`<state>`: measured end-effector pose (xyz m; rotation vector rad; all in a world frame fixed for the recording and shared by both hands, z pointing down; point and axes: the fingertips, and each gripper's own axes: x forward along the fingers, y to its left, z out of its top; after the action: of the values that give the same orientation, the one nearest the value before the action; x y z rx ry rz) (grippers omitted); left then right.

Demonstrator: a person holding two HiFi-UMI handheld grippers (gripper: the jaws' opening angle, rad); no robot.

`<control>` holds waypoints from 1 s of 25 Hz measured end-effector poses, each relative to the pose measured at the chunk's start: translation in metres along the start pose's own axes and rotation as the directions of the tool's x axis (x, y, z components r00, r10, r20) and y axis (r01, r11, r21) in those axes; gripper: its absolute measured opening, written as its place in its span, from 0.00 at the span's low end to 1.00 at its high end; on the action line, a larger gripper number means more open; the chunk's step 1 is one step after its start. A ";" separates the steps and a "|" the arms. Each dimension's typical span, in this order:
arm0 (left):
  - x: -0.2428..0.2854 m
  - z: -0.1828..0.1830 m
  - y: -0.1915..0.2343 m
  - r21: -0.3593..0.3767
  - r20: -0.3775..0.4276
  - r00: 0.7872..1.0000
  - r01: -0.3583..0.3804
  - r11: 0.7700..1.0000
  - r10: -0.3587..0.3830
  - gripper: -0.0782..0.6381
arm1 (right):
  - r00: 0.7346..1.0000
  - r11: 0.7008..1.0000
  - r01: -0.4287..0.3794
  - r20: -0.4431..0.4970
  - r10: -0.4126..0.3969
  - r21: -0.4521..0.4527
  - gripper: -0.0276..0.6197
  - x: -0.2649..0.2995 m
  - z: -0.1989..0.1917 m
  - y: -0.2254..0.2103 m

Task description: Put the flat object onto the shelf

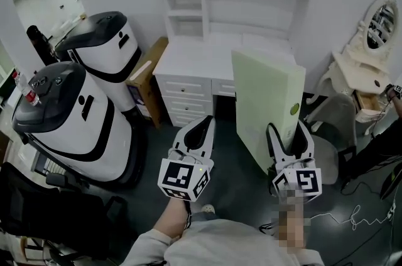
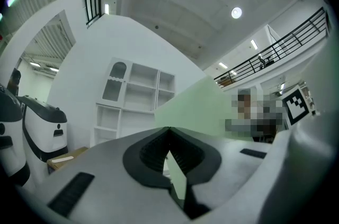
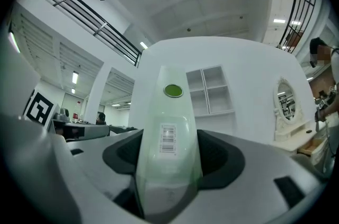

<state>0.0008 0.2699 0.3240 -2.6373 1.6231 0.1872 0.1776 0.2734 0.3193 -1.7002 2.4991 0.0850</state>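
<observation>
While barcode label (image 3: 168, 139) and round green sticker (image 3: 173, 91) show on narrow edge of pale green flat board (image 1: 264, 88), digits are too small to read. Right gripper (image 1: 287, 126) raised, jaws clamped on board's lower edge, board upright before white desk shelf unit (image 1: 245, 7). Left gripper (image 1: 207, 122) alongside, jaws pressed together, holding nothing.

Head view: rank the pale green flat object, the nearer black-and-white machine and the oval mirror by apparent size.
1. nearer black-and-white machine
2. pale green flat object, closer to the camera, so it looks enlarged
3. oval mirror
</observation>
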 end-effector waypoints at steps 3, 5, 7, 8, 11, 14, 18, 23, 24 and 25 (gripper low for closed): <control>0.007 0.002 0.023 0.008 0.010 1.000 0.010 1.000 -0.010 0.13 | 1.000 0.999 0.018 0.002 -0.018 0.027 0.50 0.020 -0.004 0.005; 0.010 0.003 0.037 0.012 0.015 1.000 0.018 1.000 -0.018 0.13 | 1.000 0.999 0.026 -0.001 -0.026 0.029 0.50 0.031 -0.007 0.011; 0.013 0.002 0.048 0.014 0.017 0.999 0.027 1.000 -0.027 0.13 | 0.999 0.999 0.034 -0.004 -0.033 0.019 0.50 0.040 -0.009 0.016; 0.015 0.001 0.053 0.015 0.016 0.999 0.031 0.999 -0.032 0.13 | 0.999 0.999 0.037 -0.004 -0.037 0.013 0.50 0.044 -0.010 0.018; 0.025 -0.002 0.062 0.010 0.011 0.999 0.045 0.999 -0.045 0.13 | 0.999 0.999 0.041 -0.001 -0.041 -0.004 0.50 0.055 -0.010 0.020; 0.037 -0.007 0.068 0.000 0.007 0.998 0.059 0.998 -0.059 0.13 | 0.999 0.999 0.036 0.002 -0.036 -0.022 0.50 0.066 -0.009 0.019; 0.055 -0.012 0.074 -0.007 -0.004 0.998 0.063 0.998 -0.063 0.13 | 1.000 0.999 0.029 0.004 -0.029 -0.034 0.50 0.083 -0.009 0.015; 0.086 -0.016 0.087 -0.006 -0.007 0.999 0.044 0.999 -0.044 0.13 | 1.000 0.999 0.022 0.012 -0.022 -0.025 0.50 0.113 -0.012 -0.004; 0.093 -0.016 0.090 -0.006 -0.007 0.999 0.041 0.999 -0.041 0.13 | 1.000 1.000 0.019 0.013 -0.019 -0.022 0.50 0.120 -0.012 -0.008; 0.101 -0.016 0.091 -0.005 -0.006 0.999 0.039 0.999 -0.039 0.13 | 1.000 1.000 0.015 0.014 -0.015 -0.020 0.50 0.127 -0.012 -0.013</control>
<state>-0.0344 0.1373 0.3302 -2.6734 1.5733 0.1819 0.1427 0.1502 0.3148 -1.7194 2.4833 0.1204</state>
